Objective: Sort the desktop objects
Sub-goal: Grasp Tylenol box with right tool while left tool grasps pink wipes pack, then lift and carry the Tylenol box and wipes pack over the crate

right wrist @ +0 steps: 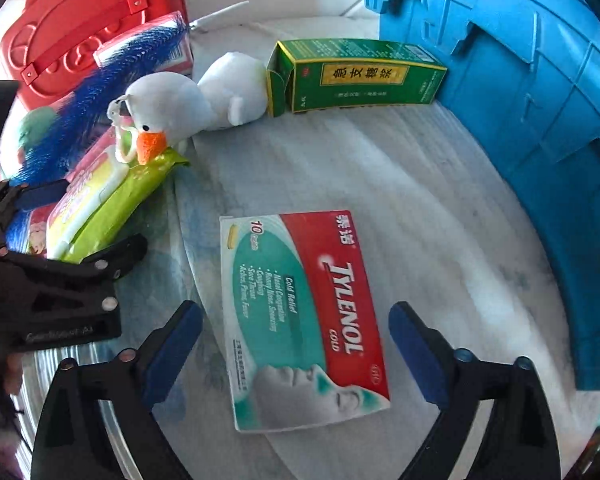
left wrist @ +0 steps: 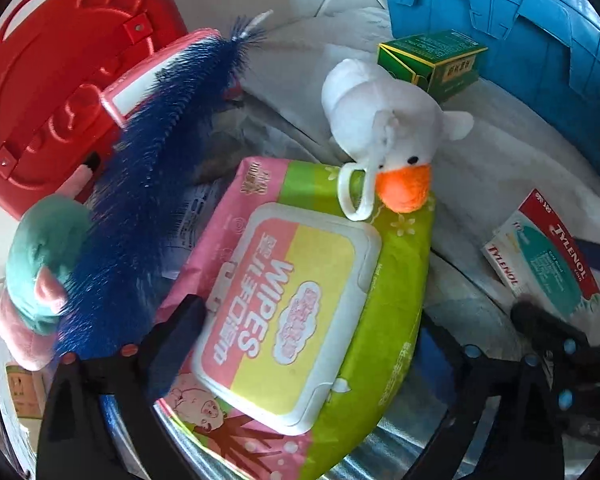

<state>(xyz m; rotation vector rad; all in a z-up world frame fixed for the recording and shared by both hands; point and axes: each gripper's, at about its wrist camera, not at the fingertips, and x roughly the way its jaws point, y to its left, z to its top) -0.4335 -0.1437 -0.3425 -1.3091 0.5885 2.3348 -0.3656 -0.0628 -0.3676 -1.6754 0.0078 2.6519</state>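
Now | Tylenol box (right wrist: 306, 320) flat, long axis toward camera | right tool (right wrist: 296, 336) released (straddling) | left tool (left wrist: 356, 320) released

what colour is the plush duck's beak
Orange. The plush duck has a white body and an orange beak, clearest in the left wrist view.

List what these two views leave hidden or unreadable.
- Left wrist view: the blue feather covers most of the teal and pink plush and the pink box.
- Left wrist view: the small carton is cut off by the left edge.
- Both views: the red case and blue crate run out of frame; contents unseen.
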